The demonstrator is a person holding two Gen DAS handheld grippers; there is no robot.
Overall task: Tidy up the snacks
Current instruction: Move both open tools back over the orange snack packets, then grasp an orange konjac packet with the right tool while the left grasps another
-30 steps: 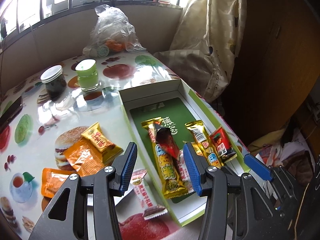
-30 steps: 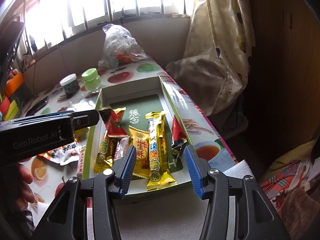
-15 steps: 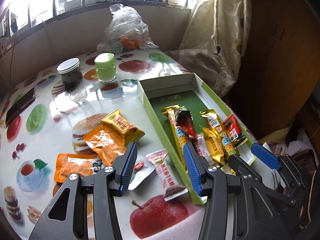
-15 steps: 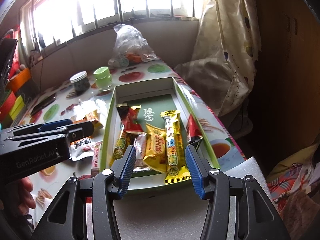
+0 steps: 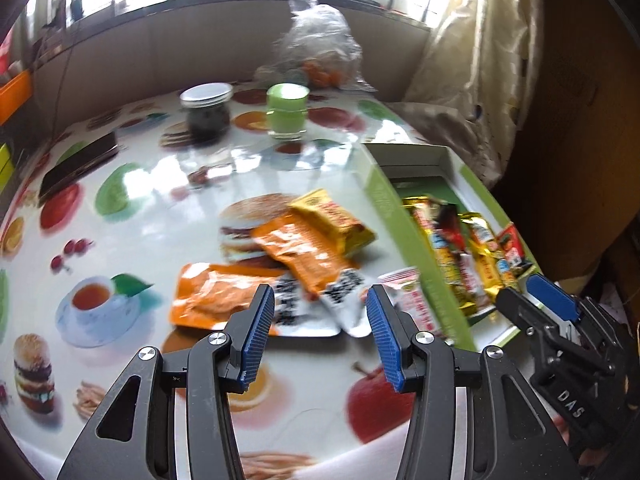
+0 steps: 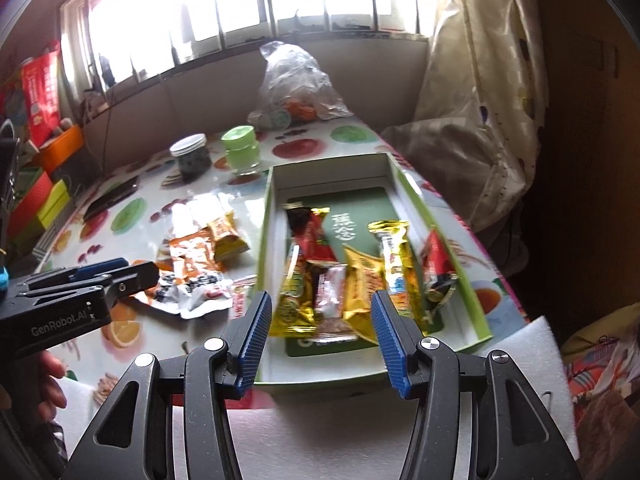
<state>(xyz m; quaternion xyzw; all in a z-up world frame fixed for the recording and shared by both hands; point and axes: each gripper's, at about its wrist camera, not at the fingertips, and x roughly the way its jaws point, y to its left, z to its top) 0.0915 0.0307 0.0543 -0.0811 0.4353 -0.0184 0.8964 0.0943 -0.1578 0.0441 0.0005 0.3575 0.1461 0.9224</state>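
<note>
hovering agape and empty, both hand-held grippers: left hand-held gripper (image 5: pixel 320 330) over three orange packets (image 5: pixel 300 252), right hand-held gripper (image 6: pixel 320 330) over box (image 6: pixel 264 240).

Glossy tablecloth (image 5: pixel 168 200), shiny foil wrappers (image 6: pixel 394 256)

light: blown-out window (image 6: pixel 224 8) backlight | glare: tabletop (image 5: pixel 160 184) | blur: motion smear | edges: fisheye bend, dark corners

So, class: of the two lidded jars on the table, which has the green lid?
The green-lidded jar, nearer the box; the dark jar has a white lid.
</note>
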